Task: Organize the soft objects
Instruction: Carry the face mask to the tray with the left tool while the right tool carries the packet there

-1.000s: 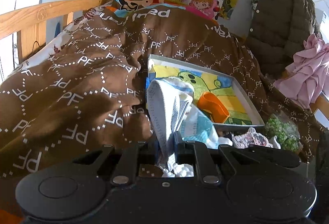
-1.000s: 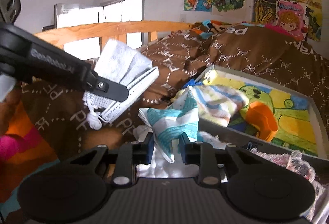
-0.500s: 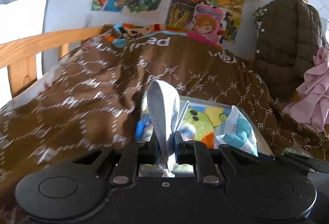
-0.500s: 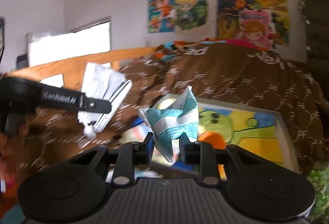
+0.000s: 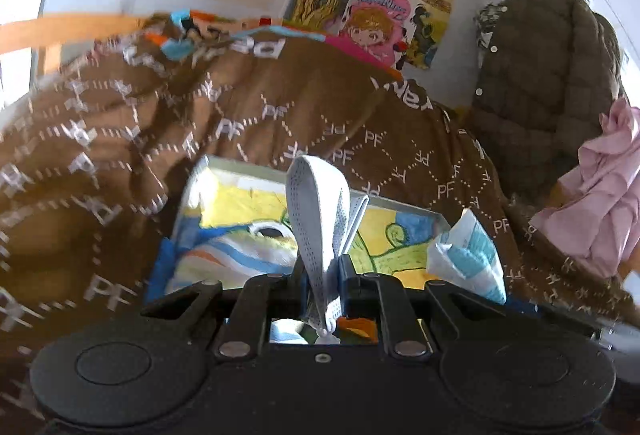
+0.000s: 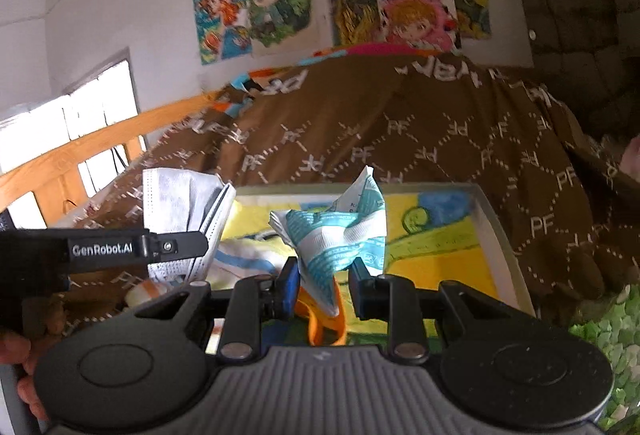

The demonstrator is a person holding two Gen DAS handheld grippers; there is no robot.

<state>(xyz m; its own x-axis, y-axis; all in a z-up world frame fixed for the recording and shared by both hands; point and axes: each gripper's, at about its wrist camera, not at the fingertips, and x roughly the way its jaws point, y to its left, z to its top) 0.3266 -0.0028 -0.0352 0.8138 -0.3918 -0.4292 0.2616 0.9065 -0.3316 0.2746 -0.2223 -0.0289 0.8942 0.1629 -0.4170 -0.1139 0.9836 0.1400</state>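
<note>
A: Where's the stuff rn?

B: Both in the air, over the tray [image 6: 490, 211] on the bed. Left claw [image 5: 322, 275] clenched on a folded face mask [image 5: 320, 211], right claw [image 6: 322, 287] clenched on a crumpled teal-white packet [image 6: 340, 235].

A: Key relation?

B: Tray lies ahead of and below both claws; they sit side by side, left one nearer the tray's left end, where a striped cloth [image 6: 244, 259] lies. I'd say lower fwd, then let go.

A: Orientation?

B: Mask's long axis runs up out of the jaws, folded top highest. Packet stands up too, pointed corner on top, narrow end pinched.
</note>
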